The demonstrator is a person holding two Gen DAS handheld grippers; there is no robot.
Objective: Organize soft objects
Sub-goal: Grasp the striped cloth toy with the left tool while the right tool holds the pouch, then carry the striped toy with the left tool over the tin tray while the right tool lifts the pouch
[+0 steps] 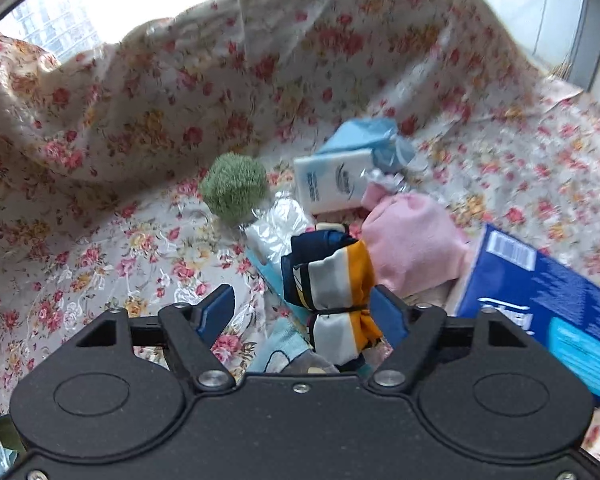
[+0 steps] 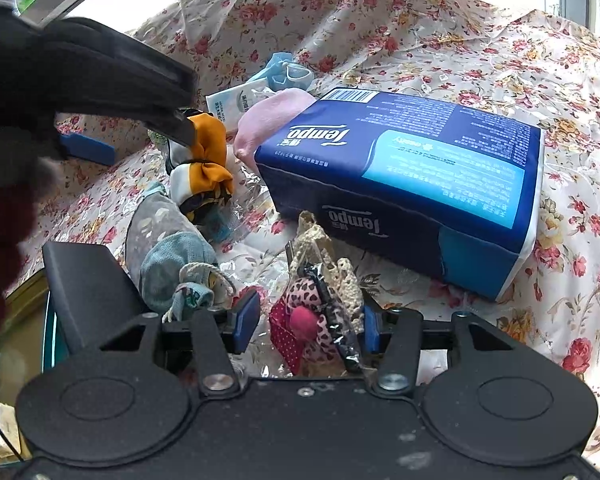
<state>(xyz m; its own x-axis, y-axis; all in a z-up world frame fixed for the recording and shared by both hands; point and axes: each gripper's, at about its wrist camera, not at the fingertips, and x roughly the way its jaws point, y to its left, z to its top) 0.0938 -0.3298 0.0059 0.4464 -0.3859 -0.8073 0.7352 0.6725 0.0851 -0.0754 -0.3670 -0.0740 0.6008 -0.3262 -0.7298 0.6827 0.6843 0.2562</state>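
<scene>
A navy, orange and white scarf bundle (image 1: 332, 280) tied with a black band lies on the floral cloth (image 1: 100, 248) between the fingers of my left gripper (image 1: 302, 314). It rests by the right finger, and the left pad stands well apart, so this gripper is open. The right wrist view shows the same scarf bundle (image 2: 204, 160) under the left gripper (image 2: 136, 138). My right gripper (image 2: 308, 324) straddles a leopard-print and red-dotted hair piece (image 2: 312, 320) with cream lace; a thin gap shows at the left pad.
A large blue tissue pack (image 2: 400, 176) lies to the right, a pink cloth (image 1: 412, 240) behind it. A green fuzzy ball (image 1: 234, 188), a white tissue packet (image 1: 332, 184) and a light-blue pouch (image 1: 364, 136) sit farther back. A grey-blue drawstring pouch (image 2: 172, 260) lies at left.
</scene>
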